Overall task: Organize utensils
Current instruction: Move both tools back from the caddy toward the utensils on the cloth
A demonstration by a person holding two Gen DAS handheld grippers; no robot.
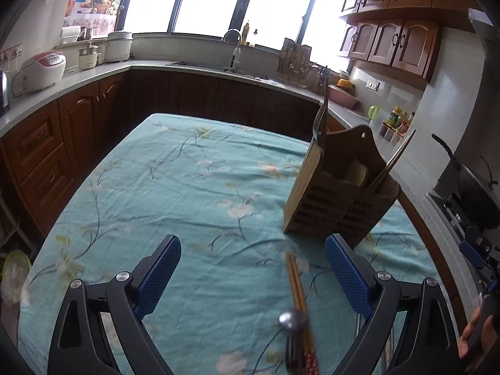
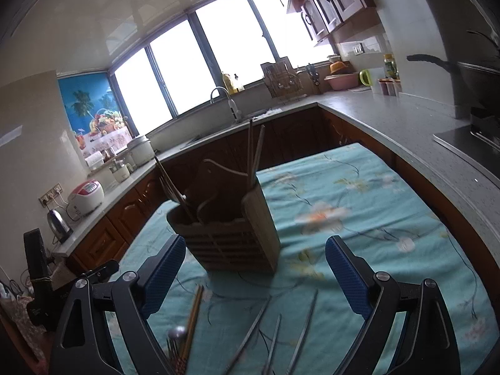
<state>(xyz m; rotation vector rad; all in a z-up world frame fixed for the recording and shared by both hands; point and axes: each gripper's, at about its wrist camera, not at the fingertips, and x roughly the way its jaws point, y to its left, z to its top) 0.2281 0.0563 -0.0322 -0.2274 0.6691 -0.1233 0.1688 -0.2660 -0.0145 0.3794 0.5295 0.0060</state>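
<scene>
A brown slatted utensil holder (image 1: 337,193) stands on the teal flowered tablecloth (image 1: 187,187), with a fork (image 1: 322,118) and a metal utensil (image 1: 393,159) sticking out of it. My left gripper (image 1: 253,256) is open above the cloth, left of and nearer than the holder. Wooden chopsticks (image 1: 297,287) and a metal spoon (image 1: 292,320) lie between its fingers, untouched. In the right wrist view the holder (image 2: 228,234) sits just ahead with chopsticks (image 2: 254,153) upright in it. My right gripper (image 2: 256,256) is open; loose metal utensils (image 2: 275,331), chopsticks (image 2: 193,315) and the spoon (image 2: 176,332) lie on the cloth below.
A grey countertop (image 2: 390,118) wraps round the table, carrying a rice cooker (image 1: 43,70), a kettle (image 2: 59,225), a dish rack (image 2: 281,81) and a sink faucet (image 1: 234,47). A black pan (image 1: 468,184) sits at the right. A person's fingers (image 1: 468,328) show at the lower right.
</scene>
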